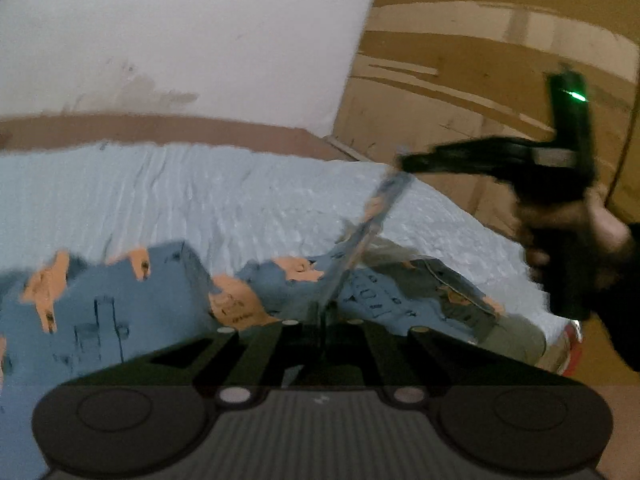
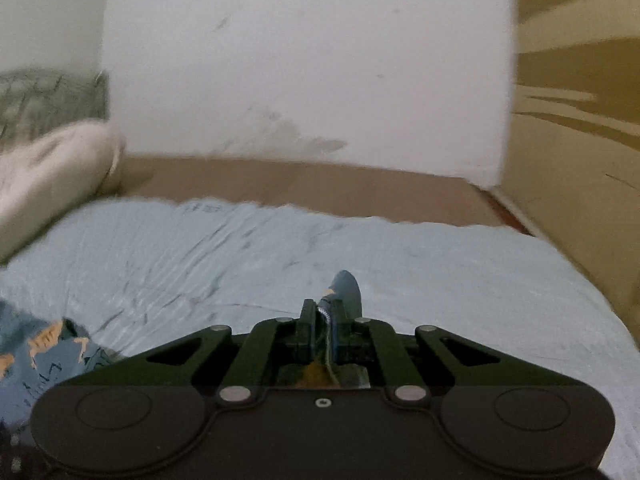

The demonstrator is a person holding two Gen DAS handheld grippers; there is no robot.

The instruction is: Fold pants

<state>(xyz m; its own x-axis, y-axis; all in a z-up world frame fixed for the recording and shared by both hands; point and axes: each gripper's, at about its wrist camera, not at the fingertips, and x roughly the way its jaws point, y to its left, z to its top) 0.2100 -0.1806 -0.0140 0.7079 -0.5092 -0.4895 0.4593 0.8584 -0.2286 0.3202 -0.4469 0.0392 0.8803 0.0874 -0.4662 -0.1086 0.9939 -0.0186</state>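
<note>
between both grippers, pants [image 1: 360, 236] stretched taut

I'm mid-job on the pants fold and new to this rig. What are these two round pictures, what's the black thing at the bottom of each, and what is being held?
Each picture comes from a fisheye camera on a hand-held two-finger gripper, looking forward along its fingers; the black shape at the bottom is that gripper's own body. There is no robot arm.

In the left wrist view, the left gripper is shut on a taut edge of the blue printed pants, which lie on the light blue sheet. That edge runs up to the right gripper, held in the person's hand.

In the right wrist view, the right gripper pinches a corner of the pants. A pale pillow lies at the left.
</note>
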